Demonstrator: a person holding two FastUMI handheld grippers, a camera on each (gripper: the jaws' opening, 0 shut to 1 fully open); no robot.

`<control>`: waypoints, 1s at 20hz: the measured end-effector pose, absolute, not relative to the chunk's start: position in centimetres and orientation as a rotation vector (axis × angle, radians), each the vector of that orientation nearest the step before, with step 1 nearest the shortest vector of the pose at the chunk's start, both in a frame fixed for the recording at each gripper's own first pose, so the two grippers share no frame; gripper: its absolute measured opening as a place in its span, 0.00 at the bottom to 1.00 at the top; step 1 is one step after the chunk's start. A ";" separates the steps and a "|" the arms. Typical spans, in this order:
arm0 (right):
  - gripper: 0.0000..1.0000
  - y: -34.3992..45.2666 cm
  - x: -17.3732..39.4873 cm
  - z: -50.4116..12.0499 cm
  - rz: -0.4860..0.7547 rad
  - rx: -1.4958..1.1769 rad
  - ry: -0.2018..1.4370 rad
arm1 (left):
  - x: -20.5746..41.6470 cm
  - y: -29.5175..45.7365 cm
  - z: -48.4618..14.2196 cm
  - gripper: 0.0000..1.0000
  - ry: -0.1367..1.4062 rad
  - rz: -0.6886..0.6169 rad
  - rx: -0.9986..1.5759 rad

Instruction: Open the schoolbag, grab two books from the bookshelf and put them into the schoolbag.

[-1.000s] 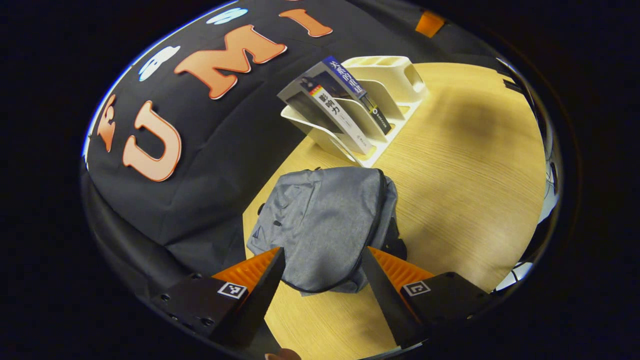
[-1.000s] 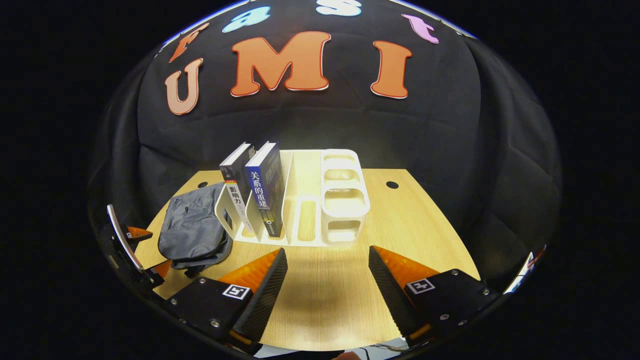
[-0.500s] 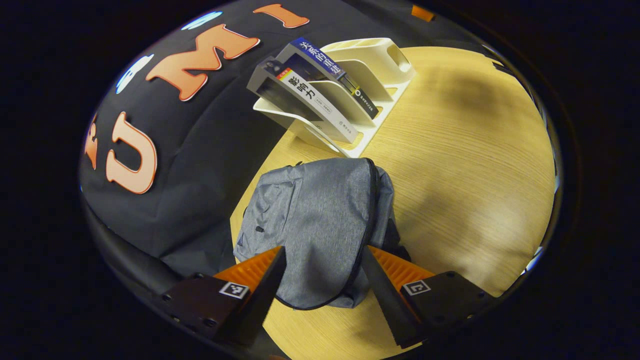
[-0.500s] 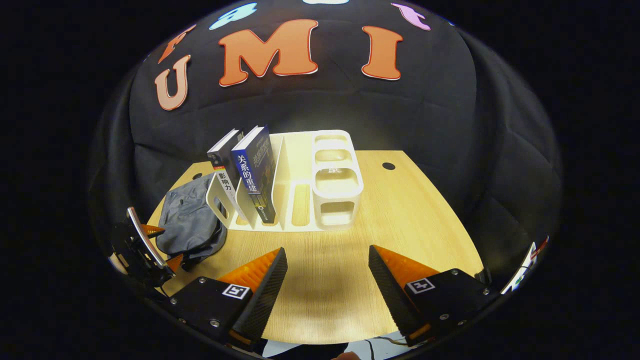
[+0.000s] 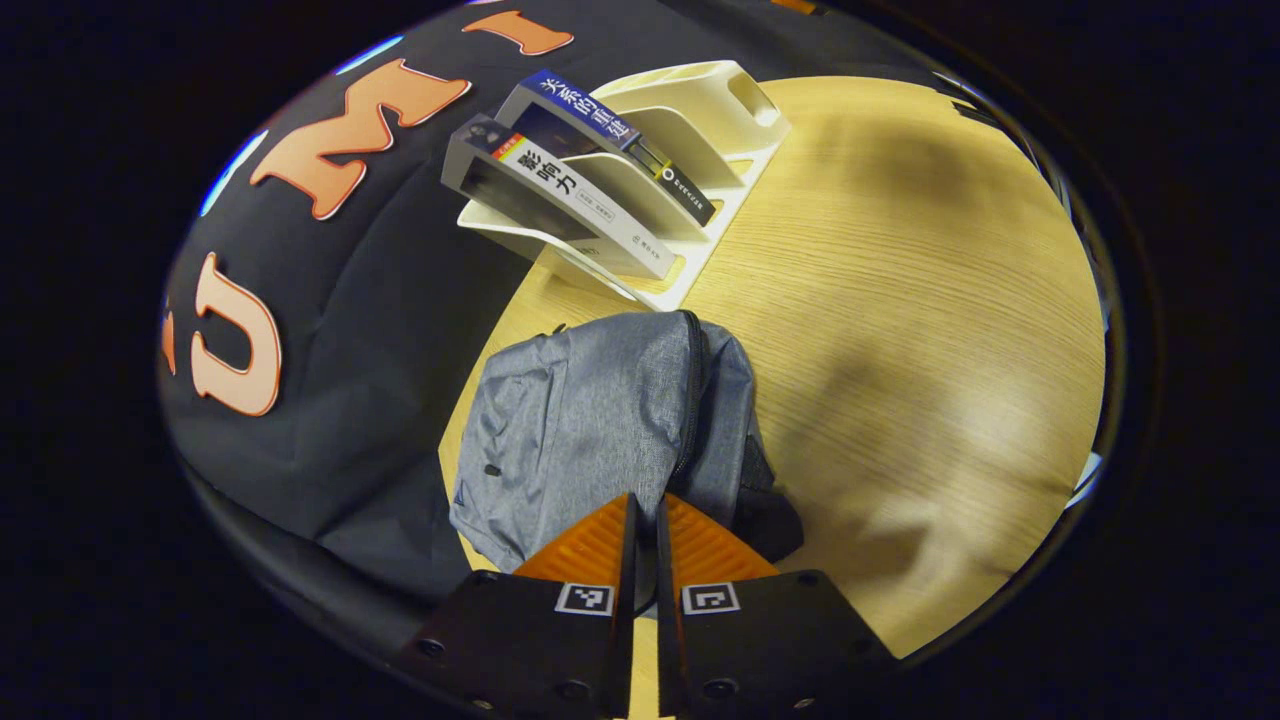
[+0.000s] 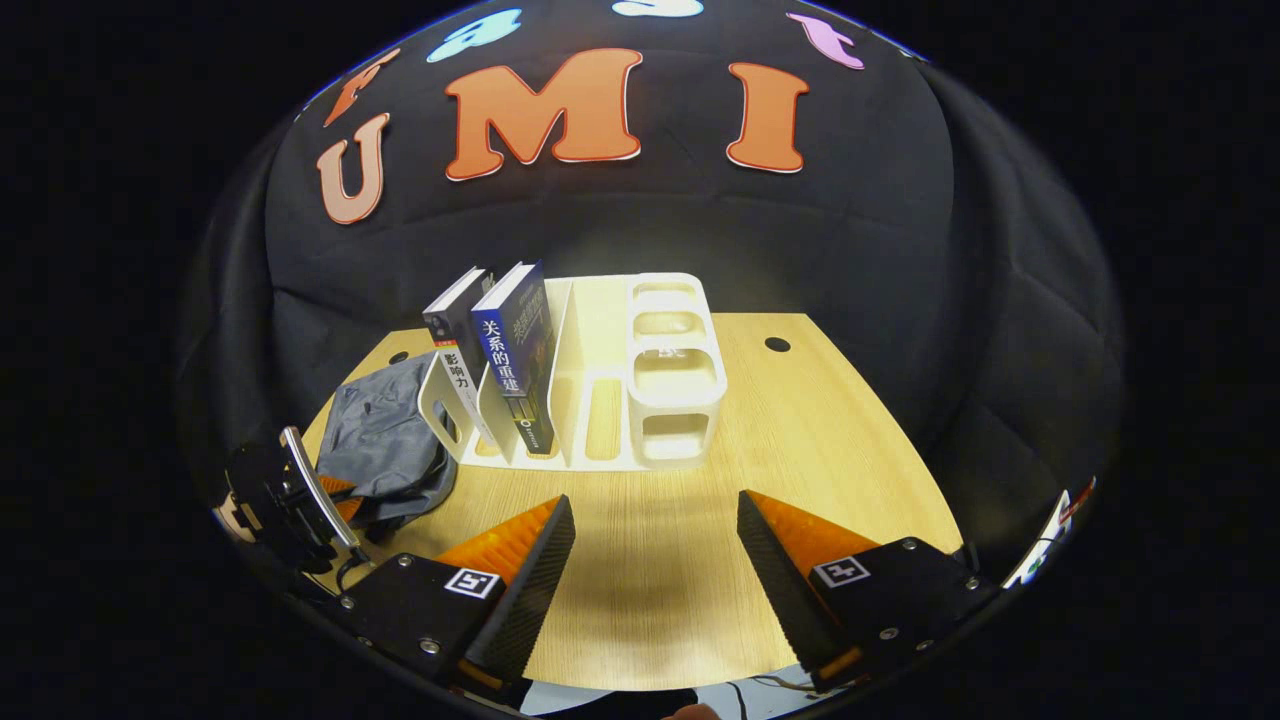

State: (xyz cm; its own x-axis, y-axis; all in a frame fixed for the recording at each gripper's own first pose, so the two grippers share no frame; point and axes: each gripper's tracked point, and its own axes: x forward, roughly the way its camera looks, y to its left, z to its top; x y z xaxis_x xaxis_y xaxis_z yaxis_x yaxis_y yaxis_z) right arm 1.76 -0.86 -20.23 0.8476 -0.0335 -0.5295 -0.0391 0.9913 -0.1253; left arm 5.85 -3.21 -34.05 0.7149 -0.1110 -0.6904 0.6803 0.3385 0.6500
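step: opening the schoolbag (image 5: 590,420), lying zipped on the table (image 5: 900,300) beside the bookshelf (image 6: 600,400)
left gripper (image 5: 645,520): fingers together at the zipper; a grip can't be confirmed
right gripper (image 6: 655,540): fingers apart, holding nothing
next: drag the zipper along its track

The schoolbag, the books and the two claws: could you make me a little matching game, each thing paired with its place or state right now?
Things:
1. schoolbag
2. two books
3. left claw
4. right claw

Places or states:
A. standing side by side in the white bookshelf
B. fingers wide apart, holding nothing, over the wooden table
C. lying on the table beside the bookshelf, zip closed
D. fingers drawn close together at the schoolbag's near edge

Pairs: 1-C, 2-A, 3-D, 4-B
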 end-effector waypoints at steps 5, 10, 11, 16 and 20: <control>0.98 0.0 4.2 -19.5 0.036 -0.106 0.544 | 7.0 -2.7 -30.3 0.04 0.703 -0.609 0.978; 0.98 0.6 5.8 -18.1 0.046 -0.104 0.525 | 9.0 -2.3 -27.8 0.00 0.814 -0.669 0.801; 0.98 0.3 5.6 -18.1 0.022 -0.108 0.531 | 9.4 -2.0 -27.1 0.01 0.819 -0.681 0.809; 0.98 3.4 3.9 -18.6 -0.001 0.036 0.598 | 12.4 -1.6 -23.8 0.01 0.823 -0.776 0.851; 0.98 6.0 2.3 -18.8 -0.077 0.104 0.625 | 16.3 -0.9 -20.4 0.00 0.799 -0.839 0.832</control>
State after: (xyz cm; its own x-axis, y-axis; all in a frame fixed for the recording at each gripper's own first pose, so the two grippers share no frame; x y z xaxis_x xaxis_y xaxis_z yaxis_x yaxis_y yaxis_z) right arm 2.26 5.96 -18.83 0.8086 -0.0404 -0.5870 0.1034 0.9919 0.0740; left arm 16.30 -0.89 -20.42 0.4352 -0.3025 -0.8480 0.8618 0.4126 0.2951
